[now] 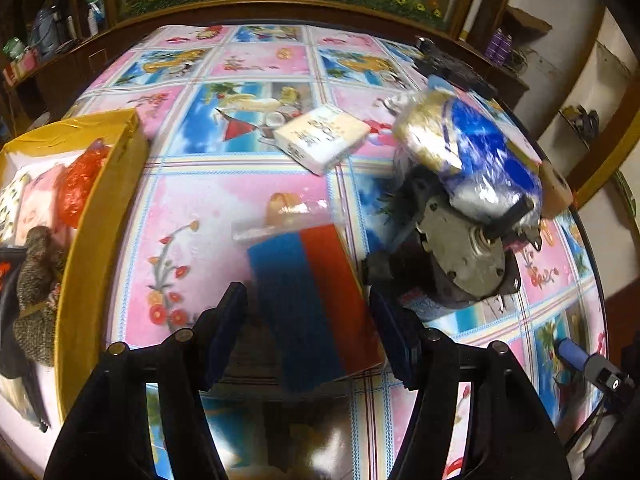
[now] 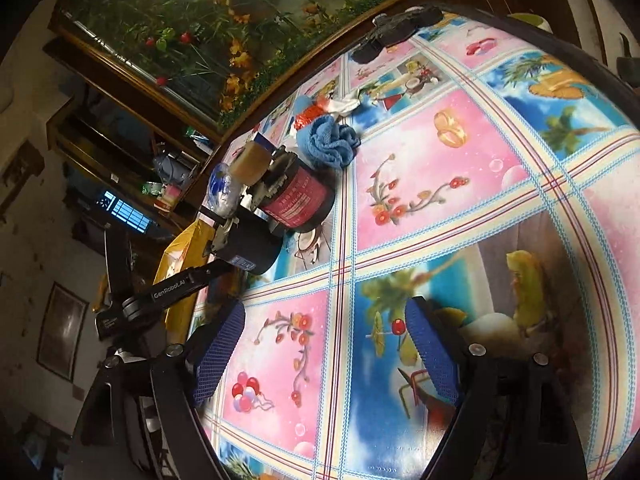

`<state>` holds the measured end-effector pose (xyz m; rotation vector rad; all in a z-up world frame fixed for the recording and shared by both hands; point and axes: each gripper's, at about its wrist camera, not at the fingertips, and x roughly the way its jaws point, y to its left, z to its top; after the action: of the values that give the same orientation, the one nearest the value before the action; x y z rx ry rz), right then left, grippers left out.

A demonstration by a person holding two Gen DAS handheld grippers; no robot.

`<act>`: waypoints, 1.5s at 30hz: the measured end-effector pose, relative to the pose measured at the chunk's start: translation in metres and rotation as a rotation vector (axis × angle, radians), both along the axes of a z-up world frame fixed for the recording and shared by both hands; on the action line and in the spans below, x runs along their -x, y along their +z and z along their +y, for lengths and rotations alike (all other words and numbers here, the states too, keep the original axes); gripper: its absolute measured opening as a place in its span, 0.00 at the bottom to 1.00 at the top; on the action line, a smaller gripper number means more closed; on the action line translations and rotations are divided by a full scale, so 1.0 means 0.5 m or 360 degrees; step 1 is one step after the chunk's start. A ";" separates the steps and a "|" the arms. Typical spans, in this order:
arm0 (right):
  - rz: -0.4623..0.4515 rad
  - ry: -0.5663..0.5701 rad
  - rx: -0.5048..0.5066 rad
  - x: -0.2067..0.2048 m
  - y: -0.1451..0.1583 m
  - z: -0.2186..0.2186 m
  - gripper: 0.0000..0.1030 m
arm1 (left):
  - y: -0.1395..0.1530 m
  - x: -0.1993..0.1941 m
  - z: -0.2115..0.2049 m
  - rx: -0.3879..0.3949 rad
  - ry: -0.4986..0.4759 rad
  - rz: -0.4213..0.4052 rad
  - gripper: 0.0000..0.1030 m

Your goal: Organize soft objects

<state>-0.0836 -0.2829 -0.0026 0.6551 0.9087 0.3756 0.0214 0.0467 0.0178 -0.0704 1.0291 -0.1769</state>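
Note:
In the left wrist view my left gripper (image 1: 308, 332) is open around a wrapped blue-and-red sponge pack (image 1: 312, 300) that lies on the table; both pads stand apart from its sides. A yellow box (image 1: 100, 184) at the left holds soft items, among them a red mesh bag (image 1: 80, 184) and a knitted piece (image 1: 38, 276). A white tissue pack (image 1: 322, 138) lies farther back. A blue-and-gold wrapped bundle (image 1: 472, 152) rests on a metal motor (image 1: 460, 256). In the right wrist view my right gripper (image 2: 326, 344) is open and empty above the table. A blue towel (image 2: 332, 142) lies beyond it.
A dark jar with a red label (image 2: 298, 200) and a tape roll (image 2: 252, 164) stand by the motor. A black object (image 2: 400, 26) lies at the table's far edge. The patterned tablecloth (image 2: 440, 208) covers the round table. A blue-handled tool (image 1: 576, 354) lies at the right edge.

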 end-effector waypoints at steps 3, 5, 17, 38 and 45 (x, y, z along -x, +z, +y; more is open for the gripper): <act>0.0003 0.0007 0.0028 0.002 0.001 0.008 0.81 | 0.001 0.016 0.013 0.0081 -0.0027 -0.0003 0.45; 0.0005 0.0006 0.0043 0.004 0.003 0.013 0.81 | 0.006 0.034 0.024 0.0132 -0.0033 0.0000 0.44; 0.0007 -0.0026 0.0131 0.009 0.010 0.029 0.81 | 0.007 0.148 0.061 0.0190 -0.0063 -0.0042 0.44; -0.0068 0.0384 0.0762 -0.277 0.223 0.335 0.76 | -0.011 0.152 0.078 0.0403 -0.0032 -0.0159 0.42; 0.0006 0.0447 0.1031 -0.323 0.189 0.417 0.47 | -0.012 0.152 0.082 0.0428 -0.0028 -0.0157 0.42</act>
<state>0.0782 -0.0743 0.0917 -0.0680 1.0568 0.3032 -0.0546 0.0878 0.0120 -0.2939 0.9034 -0.3309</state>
